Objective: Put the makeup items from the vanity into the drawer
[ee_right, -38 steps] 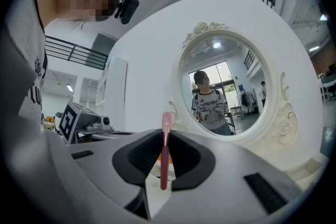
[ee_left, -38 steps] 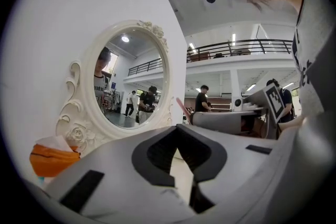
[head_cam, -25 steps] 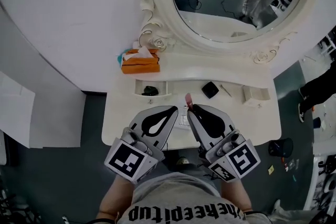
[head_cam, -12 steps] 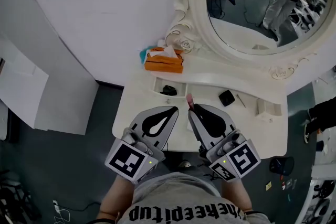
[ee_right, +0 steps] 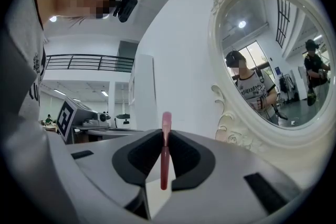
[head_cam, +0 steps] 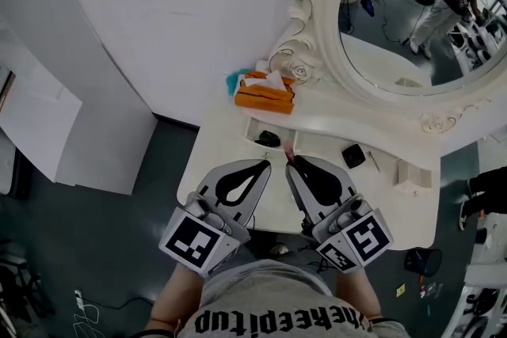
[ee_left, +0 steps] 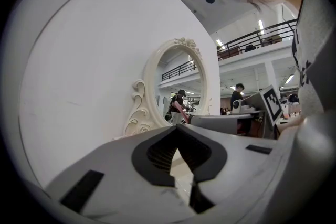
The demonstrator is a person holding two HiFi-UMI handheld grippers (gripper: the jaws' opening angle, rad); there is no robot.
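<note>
In the head view the white vanity (head_cam: pixel 230 182) lies below me, to the right. My right gripper (head_cam: pixel 290 162) is shut on a slim pink makeup stick (head_cam: pixel 289 151), which stands upright between its jaws in the right gripper view, pink stick (ee_right: pixel 165 150). My left gripper (head_cam: pixel 264 164) is shut with nothing in it, and its tips meet in the left gripper view (ee_left: pixel 177 128). Both hover over the vanity's front part. A small open drawer (head_cam: pixel 255 131) holds a black item (head_cam: pixel 269 138). A black compact (head_cam: pixel 353 156) and a thin stick (head_cam: pixel 373 162) lie on the top.
An orange tissue box (head_cam: pixel 265 96) stands at the back left of the vanity, below the carved oval mirror (head_cam: pixel 412 20). A small white box (head_cam: pixel 409 172) sits at the right end. White wall panels stand to the left, with dark floor around.
The vanity and mirror have slid rightward and downward in the head view as the camera turned. Both grippers keep their places in the view, and the pink stick stays held.
</note>
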